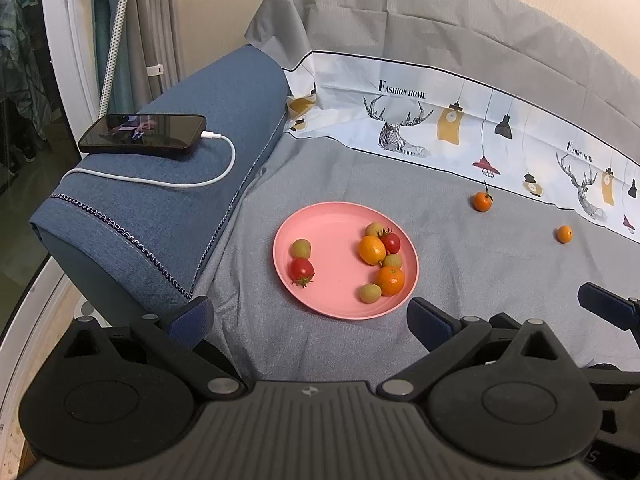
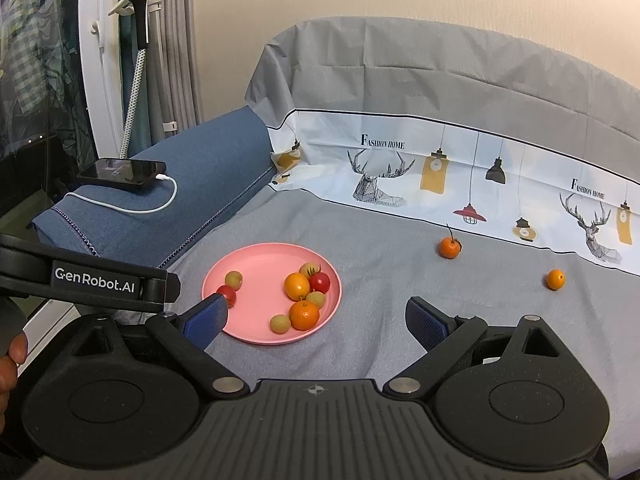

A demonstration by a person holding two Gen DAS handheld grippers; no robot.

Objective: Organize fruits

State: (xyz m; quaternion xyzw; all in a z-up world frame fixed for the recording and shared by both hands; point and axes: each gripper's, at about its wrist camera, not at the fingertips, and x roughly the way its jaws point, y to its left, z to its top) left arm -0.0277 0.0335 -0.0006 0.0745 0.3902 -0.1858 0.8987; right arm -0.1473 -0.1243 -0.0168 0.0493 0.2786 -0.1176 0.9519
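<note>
In the left wrist view, nearest the lens is the left gripper (image 1: pixel 310 314), its blue-padded jaws spread wide with nothing between them, held low over the grey cloth (image 1: pixel 460 240) just short of the pink plate (image 1: pixel 320 224). The plate carries two cherry tomatoes, several small greenish-yellow fruits and two orange ones; I cannot name the green ones with certainty. Two fruits lie loose on the cloth, well apart from the plate: a small orange with a stem (image 1: pixel 482 201) near the printed border, and a smaller stemless orange fruit (image 1: pixel 564 234) further right. A dark blue pad at the right edge is probably a finger of the other tool. A phone (image 1: pixel 144 134) on its white cable rests on the blue sofa arm (image 1: pixel 168 216).

In the right wrist view, the right gripper (image 2: pixel 316 318) is likewise wide open and empty, its left finger overlapping the near rim of the plate (image 2: pixel 256 256) in the picture. The stemmed orange (image 2: pixel 450 247) and the stemless one (image 2: pixel 555 279) lie ahead and to the right.

Judging from this, gathering is mostly done, with two strays left. The next move likely calls for the right tool to reach forward, straddle one round fruit and close gently so it does not roll.

Only the right view shows the left tool's branded body, a bit of the person's hand (image 2: pixel 12 364) and the garment steamer (image 2: pixel 134 12) head; the left view shows the plate's contents unobstructed.
</note>
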